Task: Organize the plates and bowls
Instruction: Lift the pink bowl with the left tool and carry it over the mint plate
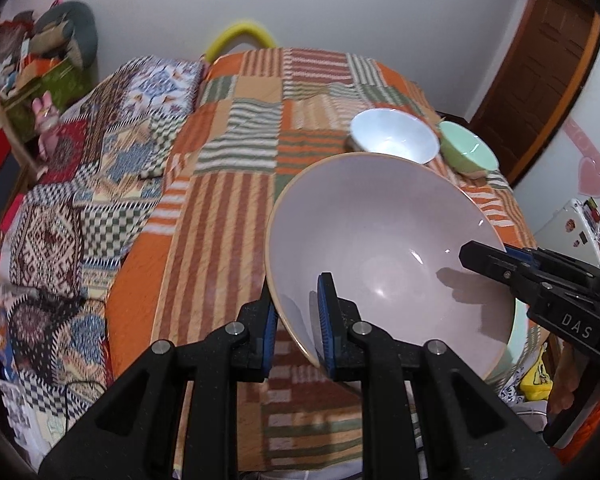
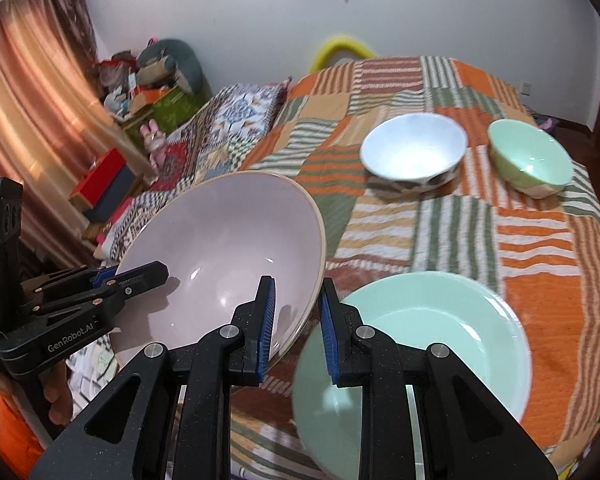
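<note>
A large pale pink deep plate [image 1: 380,240] [image 2: 220,240] hangs tilted above the bed, held at two opposite edges. My left gripper [image 1: 298,320] [image 2: 148,274] is shut on its left rim. My right gripper [image 2: 298,320] [image 1: 484,258] is shut on its right rim. Just right of and below the pink plate, a mint green plate [image 2: 440,344] [image 1: 518,336] lies on the striped orange bedspread [image 2: 540,280]. Farther back stand a white bowl [image 1: 396,140] [image 2: 414,152] and, to its right, a small green bowl [image 1: 468,152] [image 2: 530,160], both upright.
A patterned patchwork quilt [image 1: 80,200] covers the bed's left side. A box of clutter [image 2: 148,92] and a curtain [image 2: 28,100] stand at the far left. A brown door [image 1: 540,72] is at the right, and a yellow curved object [image 1: 240,38] is behind the bed.
</note>
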### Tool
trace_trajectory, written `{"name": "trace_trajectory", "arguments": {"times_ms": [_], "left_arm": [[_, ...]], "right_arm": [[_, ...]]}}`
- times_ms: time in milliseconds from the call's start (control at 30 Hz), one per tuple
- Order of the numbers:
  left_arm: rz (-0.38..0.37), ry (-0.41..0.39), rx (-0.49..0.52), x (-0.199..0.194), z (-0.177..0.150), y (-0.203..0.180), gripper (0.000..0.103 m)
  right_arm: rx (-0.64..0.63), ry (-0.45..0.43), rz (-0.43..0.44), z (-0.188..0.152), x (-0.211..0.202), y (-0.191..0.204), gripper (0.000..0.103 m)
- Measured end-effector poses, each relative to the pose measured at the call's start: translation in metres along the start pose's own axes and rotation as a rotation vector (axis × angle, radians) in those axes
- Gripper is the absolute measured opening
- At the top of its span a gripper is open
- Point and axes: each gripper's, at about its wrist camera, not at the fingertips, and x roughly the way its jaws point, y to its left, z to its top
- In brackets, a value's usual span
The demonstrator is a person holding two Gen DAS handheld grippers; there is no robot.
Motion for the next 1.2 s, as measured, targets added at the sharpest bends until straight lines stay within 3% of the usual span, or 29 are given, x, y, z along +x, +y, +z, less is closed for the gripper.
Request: {"name": "trace_trajectory", "arguments": {"times_ms": [600,1200], "left_arm": [[0.029,0.107,-0.087,0.049,-0.036,0.044,0.018],[0.051,0.137,-0.082,0.066,-0.05,0.046,0.018]], "right_arm": [[-0.053,0.178,-0.019,-0.016,0.064,0.021,0.02],[-0.081,0.232,-0.014,-0.022,0.081,0.021,0.022]]}}
